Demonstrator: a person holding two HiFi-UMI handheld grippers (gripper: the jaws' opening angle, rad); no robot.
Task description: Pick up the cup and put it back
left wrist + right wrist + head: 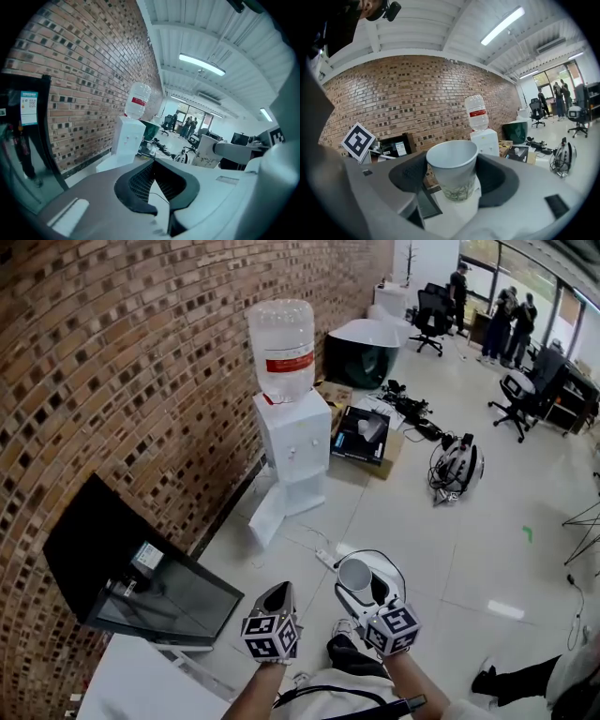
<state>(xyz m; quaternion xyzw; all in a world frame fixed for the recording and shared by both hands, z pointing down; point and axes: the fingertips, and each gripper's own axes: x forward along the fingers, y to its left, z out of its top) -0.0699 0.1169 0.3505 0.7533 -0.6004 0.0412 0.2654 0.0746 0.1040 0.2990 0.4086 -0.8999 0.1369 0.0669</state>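
Note:
A white paper cup (356, 574) with a faint plant print stands upright between the jaws of my right gripper (362, 579), which is shut on it and held in the air above the floor. In the right gripper view the cup (453, 168) fills the middle, its empty mouth facing the camera, with a dark pad pressed on each side. My left gripper (278, 597) hovers just left of the right one, its jaws shut with nothing between them. From the left gripper view the cup (206, 152) shows at the right.
A white water dispenser (293, 435) with a clear bottle stands against the brick wall ahead. A dark glass-fronted cabinet (141, 577) is at the left, with a white table corner (141, 681) below it. A power strip (326, 559), an open box (361, 435) and a helmet (457, 465) lie on the floor.

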